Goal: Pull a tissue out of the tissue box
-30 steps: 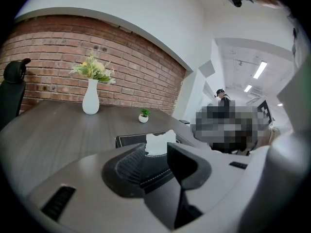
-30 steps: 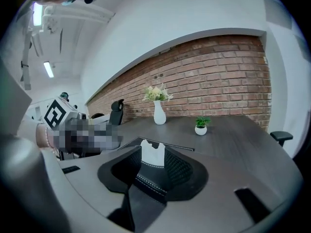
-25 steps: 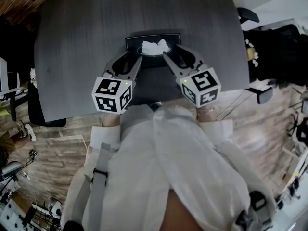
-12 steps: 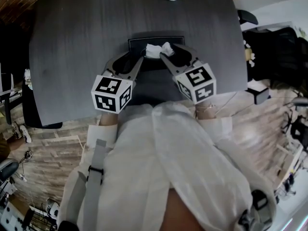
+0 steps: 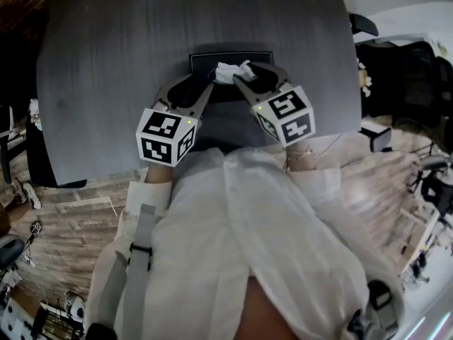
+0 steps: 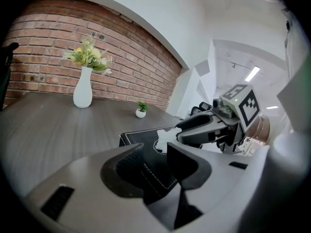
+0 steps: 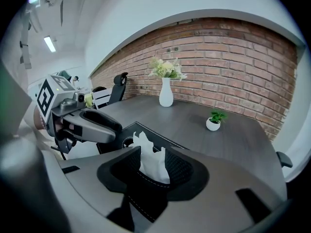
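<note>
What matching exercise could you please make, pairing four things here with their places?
Things:
1. white paper tissue
2. black stitched leather tissue box
3. white ceramic vase of flowers
4. small green plant in a white pot

Places:
A. far table edge, straight beyond the box
B. between the right gripper's jaws
C. far table edge, left in the head view
D. flat on the grey table, under the tissue

Pairs: 1-B, 2-D, 3-C, 4-A.
The right gripper's jaws have just been opening, with the tissue between them.
</note>
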### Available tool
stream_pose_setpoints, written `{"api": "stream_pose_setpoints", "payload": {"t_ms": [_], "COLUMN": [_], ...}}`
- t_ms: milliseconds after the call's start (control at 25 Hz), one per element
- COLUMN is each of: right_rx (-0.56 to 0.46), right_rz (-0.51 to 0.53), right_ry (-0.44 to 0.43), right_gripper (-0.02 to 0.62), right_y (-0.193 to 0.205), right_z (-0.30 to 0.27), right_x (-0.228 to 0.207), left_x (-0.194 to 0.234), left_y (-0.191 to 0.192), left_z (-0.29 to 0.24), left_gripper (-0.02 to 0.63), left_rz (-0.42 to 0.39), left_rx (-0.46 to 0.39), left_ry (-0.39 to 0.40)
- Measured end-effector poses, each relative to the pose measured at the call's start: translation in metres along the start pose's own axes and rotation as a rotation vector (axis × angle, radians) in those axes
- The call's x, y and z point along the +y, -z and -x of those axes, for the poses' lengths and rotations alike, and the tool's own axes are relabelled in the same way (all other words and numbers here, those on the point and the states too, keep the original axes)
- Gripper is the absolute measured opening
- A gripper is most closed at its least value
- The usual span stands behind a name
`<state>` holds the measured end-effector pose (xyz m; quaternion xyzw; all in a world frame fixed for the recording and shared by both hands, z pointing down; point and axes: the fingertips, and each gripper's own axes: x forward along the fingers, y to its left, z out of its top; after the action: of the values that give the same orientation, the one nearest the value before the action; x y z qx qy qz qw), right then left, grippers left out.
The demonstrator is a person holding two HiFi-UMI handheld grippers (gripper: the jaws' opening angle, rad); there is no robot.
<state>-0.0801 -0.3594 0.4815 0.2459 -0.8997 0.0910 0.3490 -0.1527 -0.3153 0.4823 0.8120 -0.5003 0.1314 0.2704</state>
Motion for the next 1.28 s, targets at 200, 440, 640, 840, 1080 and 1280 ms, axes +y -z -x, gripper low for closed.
{"api": "stream_pose_setpoints", "payload": {"t_ms": [200,440,640,840,1080,1280], "right_rx": [0.044,0.065,0.076,0.089,0.072,0.021], "right_rz": [0.046,0.073,0.085,0.088,0.054,0.027], "right_ry": [0.002,0.019,0.026,0.019,0.018,0.032], "right_gripper": [0.149,0.086,0.046,0.02,0.015,0.015], "right_y": [0.003,0.005,0.006,0.006,0.002,-0.009], "right_z": [-0.004,-0.005,-0.006,-0.007,-0.002,0.005], "right_x": [0.003,-0.002,-0.005,-0.005,-0.005,-0.008], "left_x": [0.002,0.001,0.002,0.006,0.01,0.009], "left_y": [0.001,-0.001,-0.001,0.0,0.0,0.001], "left_z": [0.001,-0.001,0.0,0.0,0.0,0.001], "left_gripper": [0.132,0.13,0.13,0.114,0.077,0.074], "left_rz": [-0.014,-0.014,-0.011,-0.016,-0.01,0.002], "left_rx": [0.001,0.002,0.0,0.004,0.009,-0.002], "left_ry": [0.008,0.003,0.001,-0.014,-0.028,-0.032]}}
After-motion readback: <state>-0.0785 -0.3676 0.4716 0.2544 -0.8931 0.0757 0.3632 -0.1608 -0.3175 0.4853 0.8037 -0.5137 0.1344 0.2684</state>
